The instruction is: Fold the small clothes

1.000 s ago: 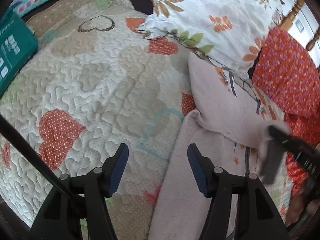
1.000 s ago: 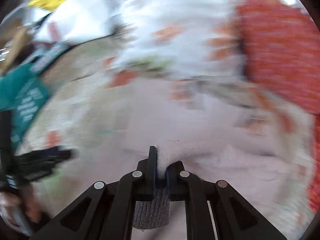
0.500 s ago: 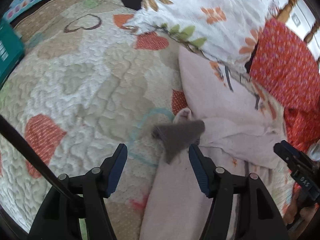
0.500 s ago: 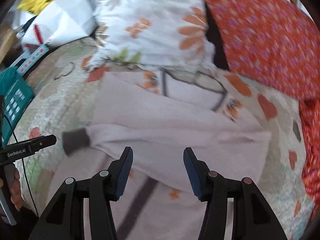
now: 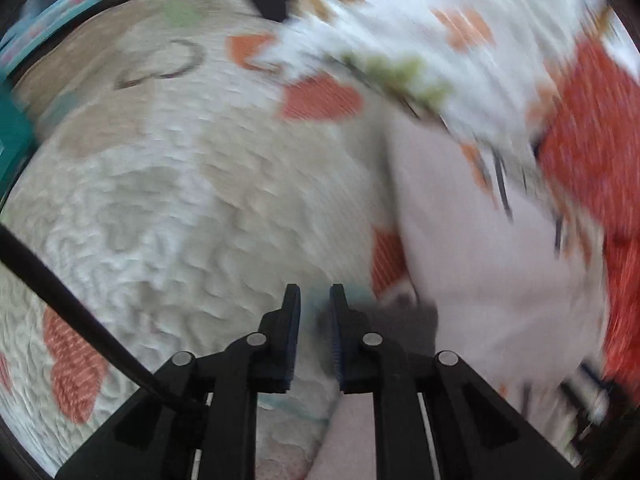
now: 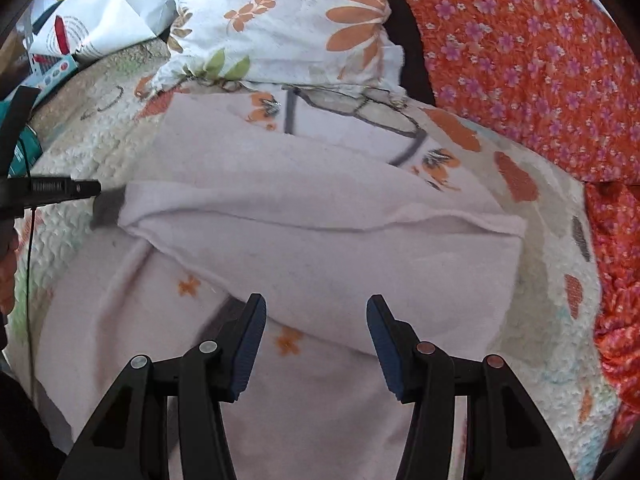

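Note:
A pale pink top with small orange flowers lies spread on the quilt, one sleeve folded across it. The sleeve ends in a grey cuff at the left. My left gripper is at that cuff and its jaws are closing to a narrow gap. A dark bit of cuff shows in the gap, though the view is blurred. The left gripper's tip meets the cuff in the right wrist view. My right gripper hangs open over the top's lower part, with nothing pinched.
A floral pillow and an orange-red flowered cloth border the top at the back and right. The heart-patterned quilt stretches left to a teal box. A white bag lies far left. A black cable crosses the lower left.
My right gripper let go of the grey cuff, opened and drew back, leaving the sleeve folded across the top. My left gripper moved over to the cuff and its jaws came together.

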`<state>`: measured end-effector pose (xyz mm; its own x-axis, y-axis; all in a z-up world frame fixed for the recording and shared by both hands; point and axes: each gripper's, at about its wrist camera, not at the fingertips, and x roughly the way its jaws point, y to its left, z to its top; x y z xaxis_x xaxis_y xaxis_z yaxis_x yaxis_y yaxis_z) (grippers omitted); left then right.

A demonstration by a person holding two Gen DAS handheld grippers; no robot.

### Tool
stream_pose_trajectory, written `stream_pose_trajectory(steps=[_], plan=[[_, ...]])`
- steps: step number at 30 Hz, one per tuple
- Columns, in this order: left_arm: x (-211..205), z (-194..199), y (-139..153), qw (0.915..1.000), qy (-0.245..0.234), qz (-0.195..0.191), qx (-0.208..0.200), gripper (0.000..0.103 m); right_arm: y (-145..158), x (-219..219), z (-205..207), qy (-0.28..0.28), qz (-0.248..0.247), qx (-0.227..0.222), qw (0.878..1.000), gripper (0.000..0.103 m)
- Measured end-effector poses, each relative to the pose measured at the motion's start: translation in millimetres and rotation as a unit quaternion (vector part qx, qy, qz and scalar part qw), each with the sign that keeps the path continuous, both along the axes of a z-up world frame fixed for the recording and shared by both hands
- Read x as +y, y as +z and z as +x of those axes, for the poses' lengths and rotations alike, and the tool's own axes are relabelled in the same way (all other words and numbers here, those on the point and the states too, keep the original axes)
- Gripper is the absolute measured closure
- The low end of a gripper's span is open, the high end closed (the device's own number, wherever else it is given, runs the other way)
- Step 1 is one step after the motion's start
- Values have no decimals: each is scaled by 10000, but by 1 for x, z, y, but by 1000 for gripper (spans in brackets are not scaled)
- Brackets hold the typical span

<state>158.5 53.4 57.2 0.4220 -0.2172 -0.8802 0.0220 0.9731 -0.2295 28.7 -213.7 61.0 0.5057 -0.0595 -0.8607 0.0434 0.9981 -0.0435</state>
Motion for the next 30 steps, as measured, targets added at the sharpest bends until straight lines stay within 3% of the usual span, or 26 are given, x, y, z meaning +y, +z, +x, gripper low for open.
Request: stream_pose_trajectory(steps=[1, 3, 4, 5, 6, 9, 19, 22, 24, 27, 30], plan=[[10, 1, 7, 9997, 175, -178, -22, 84, 0, 5, 7, 91, 156, 3, 9998, 46], [23, -1, 19, 9984, 345, -447, -94, 60, -2, 17, 19, 292, 380, 69, 9988, 51], [28, -3, 26, 9975, 399, -566, -156, 55, -5, 26, 29, 454, 571, 144, 9972, 57], [33, -6, 31, 9968, 427, -629, -226, 50, -8, 32, 35, 519, 666, 196, 9962, 72], [35, -9, 34, 9968, 433, -614, -271, 49, -13, 39, 43, 576, 787, 286, 9948, 80], [37, -12, 37, 9984, 409, -208, -331, 49, -33, 56, 70, 596, 908, 493, 9929, 84], [53, -4, 24, 9991, 418, -56, -103, 48, -33, 97, 158, 810, 395, 459, 9949, 84], [51, -3, 23, 9991, 404, -72, -76, 48, -38, 92, 183, 559, 556, 472, 9958, 76], [47, -2, 21, 9993, 357, -39, -93, 46, -38, 86, 195, 376, 754, 451, 9954, 56], [38, 2, 15, 9996, 275, 29, -106, 43, -34, 81, 204, 184, 780, 424, 9959, 54], [27, 8, 0, 9998, 149, 94, 38, 41, -10, 72, 186, 236, 775, 146, 9966, 54]])
